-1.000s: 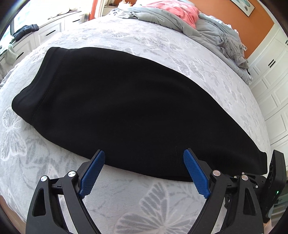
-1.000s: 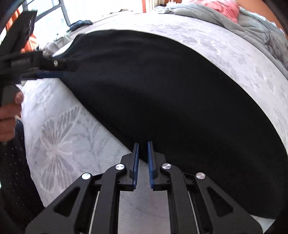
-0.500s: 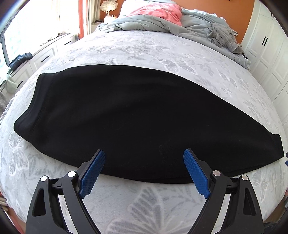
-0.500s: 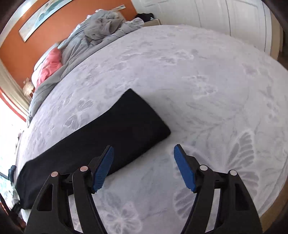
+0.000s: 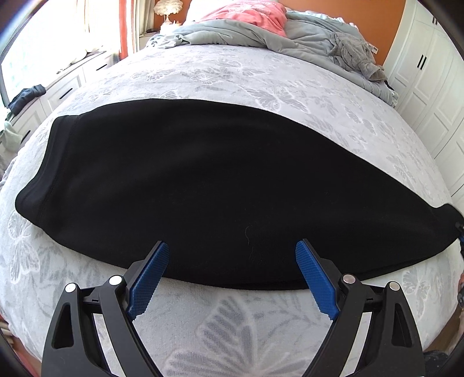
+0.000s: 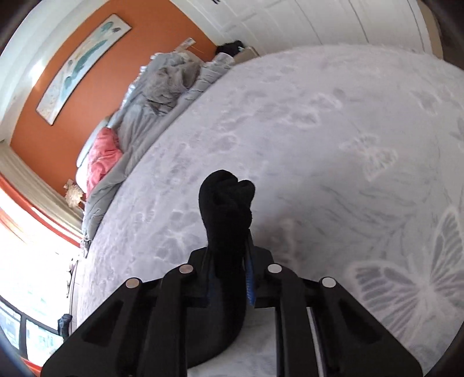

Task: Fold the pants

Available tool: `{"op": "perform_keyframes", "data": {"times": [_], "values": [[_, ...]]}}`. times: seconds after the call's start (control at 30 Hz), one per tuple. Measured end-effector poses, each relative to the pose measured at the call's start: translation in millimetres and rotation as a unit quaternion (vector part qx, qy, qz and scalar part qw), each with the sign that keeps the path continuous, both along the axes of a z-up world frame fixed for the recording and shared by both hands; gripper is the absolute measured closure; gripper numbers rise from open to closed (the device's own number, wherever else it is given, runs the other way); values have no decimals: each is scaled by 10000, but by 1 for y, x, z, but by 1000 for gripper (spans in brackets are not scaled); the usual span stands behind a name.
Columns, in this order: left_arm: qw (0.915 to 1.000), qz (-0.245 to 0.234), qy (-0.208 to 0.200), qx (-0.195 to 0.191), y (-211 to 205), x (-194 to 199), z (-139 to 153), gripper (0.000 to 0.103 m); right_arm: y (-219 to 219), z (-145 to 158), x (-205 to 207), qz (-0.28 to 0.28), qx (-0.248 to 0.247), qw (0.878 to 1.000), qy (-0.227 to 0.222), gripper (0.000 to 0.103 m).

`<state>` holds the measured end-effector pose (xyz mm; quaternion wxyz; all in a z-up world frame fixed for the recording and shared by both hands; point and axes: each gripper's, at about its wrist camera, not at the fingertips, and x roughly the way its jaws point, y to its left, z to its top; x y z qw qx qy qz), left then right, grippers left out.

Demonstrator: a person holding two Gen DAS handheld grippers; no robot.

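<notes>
The black pants (image 5: 208, 185) are lying flat across the bed (image 5: 232, 75), just ahead of the left gripper (image 5: 232, 272), whose blue fingers are spread wide and holding nothing. The right gripper (image 6: 232, 255) is clamping a bunched end of the pants (image 6: 229, 208) (hem, apparently) above the bed (image 6: 333, 150).

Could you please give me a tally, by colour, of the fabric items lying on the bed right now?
Black: 1, the pants, their end bunched in the right gripper
Grey: 2, the duvet and a crumpled garment on it
Pink: 1, the bedding at the headboard
Total: 4
</notes>
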<state>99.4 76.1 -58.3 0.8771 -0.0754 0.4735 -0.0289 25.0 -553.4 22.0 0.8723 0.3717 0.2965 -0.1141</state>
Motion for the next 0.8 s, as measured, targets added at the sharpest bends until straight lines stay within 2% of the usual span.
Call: {"op": "perform_keyframes", "data": {"times": [0.1, 0.23, 0.3, 0.4, 0.6, 0.7, 0.8], "values": [[9999, 18, -60, -148, 6, -5, 7, 16, 45, 57, 19, 442, -273, 9977, -431, 88], [9992, 83, -140, -368, 15, -12, 15, 16, 119, 126, 45, 1158, -661, 9875, -836, 88], [9986, 143, -181, -485, 21, -15, 19, 16, 159, 153, 58, 1506, -863, 9802, -951, 88], [9976, 229, -227, -619, 31, -20, 25, 16, 218, 179, 68, 2002, -1073, 9680, -1067, 88], [9955, 310, -318, -837, 48, -27, 35, 16, 335, 194, 81, 2882, -1455, 9402, -1086, 88], [9956, 317, -364, -803, 54, -32, 39, 16, 390, 182, 83, 3318, -1690, 9235, -919, 88], [9971, 321, -428, -543, 59, -37, 42, 16, 440, 153, 82, 3750, -1943, 9042, -630, 88]]}}
